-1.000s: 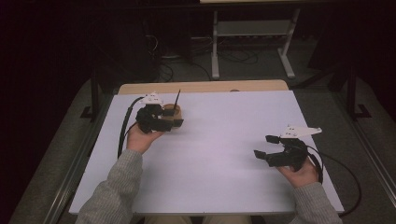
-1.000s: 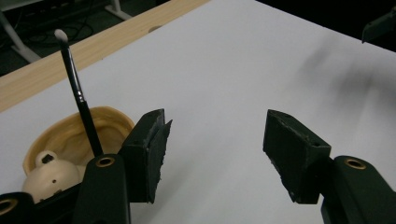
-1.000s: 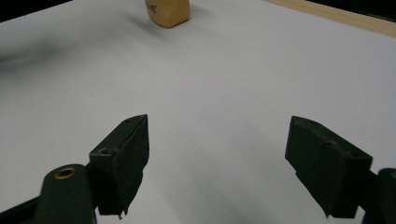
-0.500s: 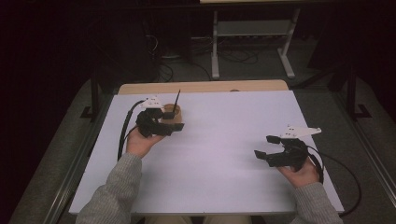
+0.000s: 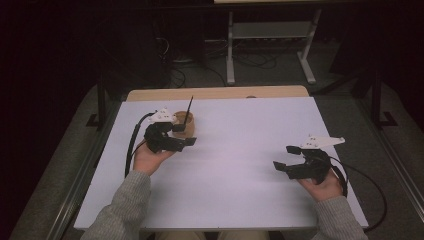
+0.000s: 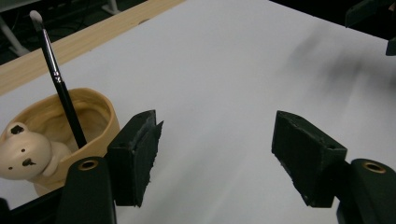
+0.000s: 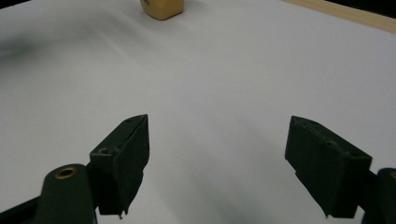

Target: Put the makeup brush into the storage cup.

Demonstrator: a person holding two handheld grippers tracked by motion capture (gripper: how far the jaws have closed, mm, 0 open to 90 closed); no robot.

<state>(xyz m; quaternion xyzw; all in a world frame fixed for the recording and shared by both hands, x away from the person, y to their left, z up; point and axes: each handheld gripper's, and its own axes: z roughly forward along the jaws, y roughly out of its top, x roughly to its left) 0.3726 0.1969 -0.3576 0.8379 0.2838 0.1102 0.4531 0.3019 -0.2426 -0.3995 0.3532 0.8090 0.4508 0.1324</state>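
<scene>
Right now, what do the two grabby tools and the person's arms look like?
Both are black. The left gripper and the right gripper each carry a pale three-cornered plate on top and trail a black cable. Up close, the chunky black fingers look rough-faced, with brass-coloured rings at their bases. The person wears grey knitted sleeves.
</scene>
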